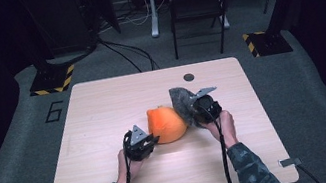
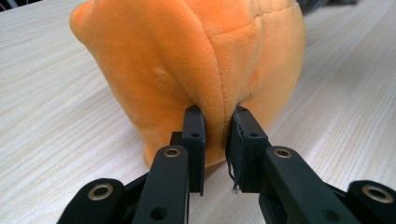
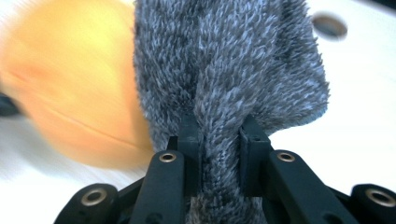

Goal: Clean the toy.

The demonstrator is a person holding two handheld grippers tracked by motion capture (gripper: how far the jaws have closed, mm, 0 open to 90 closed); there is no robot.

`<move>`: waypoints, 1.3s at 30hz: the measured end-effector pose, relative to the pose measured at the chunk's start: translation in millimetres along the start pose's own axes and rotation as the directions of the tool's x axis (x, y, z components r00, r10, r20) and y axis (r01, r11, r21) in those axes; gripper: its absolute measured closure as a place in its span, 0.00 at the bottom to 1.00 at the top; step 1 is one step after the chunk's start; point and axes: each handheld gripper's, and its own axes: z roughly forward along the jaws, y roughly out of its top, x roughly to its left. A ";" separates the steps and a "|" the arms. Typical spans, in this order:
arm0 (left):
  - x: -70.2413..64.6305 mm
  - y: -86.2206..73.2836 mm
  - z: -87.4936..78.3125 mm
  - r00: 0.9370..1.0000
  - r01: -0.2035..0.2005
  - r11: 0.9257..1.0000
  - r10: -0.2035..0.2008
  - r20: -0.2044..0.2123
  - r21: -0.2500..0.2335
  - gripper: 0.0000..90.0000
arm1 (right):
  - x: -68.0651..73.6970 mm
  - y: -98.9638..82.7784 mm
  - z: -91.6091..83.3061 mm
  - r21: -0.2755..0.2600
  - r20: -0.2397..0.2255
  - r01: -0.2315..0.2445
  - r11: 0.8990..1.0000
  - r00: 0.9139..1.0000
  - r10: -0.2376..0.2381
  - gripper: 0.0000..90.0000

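Two-handed handling of soft plush items on a pale wooden worktop [image 1: 103, 107]. An orange plush piece [image 1: 166, 124] sits near the middle of the worktop; a grey fuzzy piece [image 1: 181, 99] stands just beside it on its right, apparently touching it, though the contact line is hidden behind the right claw.

Left claw [image 2: 215, 135]: closed on a pinched fold of the orange plush low on its near side, the fabric bunched into a ridge between the jaws. The bulk of the piece rests on the worktop.

Right claw [image 3: 219, 140]: closed on a gathered ridge of the grey fuzzy piece, whose pile spills out around both jaws. In the right gripper view the orange plush appears blurred at the left, and a dark round hole [image 3: 329, 25] in the worktop lies beyond.

Handling, as a judgement: both pieces look light, limp and compressible, neither fragile nor slippery; the pile should give good friction. A small pinch deforms the fabric rather than moving the whole body, so a seam or a thick fold offers the surest hold. Whether the two pieces are separate or joined cannot be told. Lifted from one pinch, either would likely sag and swing.
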 end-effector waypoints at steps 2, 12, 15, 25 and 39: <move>-0.3 -0.2 0.2 1.000 0.003 1.000 -0.003 0.003 -0.003 0.86 | 4.6 5.5 -9.5 -0.047 -0.036 -0.001 0.999 0.999 -0.001 0.83; -2.3 0.2 0.3 1.000 -0.016 1.000 0.016 -0.002 -0.003 0.86 | 46.3 15.8 -8.4 -0.083 -0.161 0.076 0.994 0.983 -0.088 0.81; -2.7 -0.1 0.5 1.000 -0.011 1.000 0.011 0.003 -0.003 0.86 | 48.1 12.3 1.4 -0.054 -0.148 0.090 0.994 0.984 -0.097 0.81; -2.5 -0.1 0.7 1.000 -0.011 1.000 0.011 0.008 -0.003 0.86 | 35.1 5.0 10.2 -0.006 -0.098 0.080 0.997 0.992 -0.080 0.80; -2.3 -0.9 -0.2 1.000 -0.008 1.000 0.008 0.000 -0.001 0.86 | -11.4 -19.3 32.3 0.139 -0.003 -0.033 0.990 0.999 0.033 0.82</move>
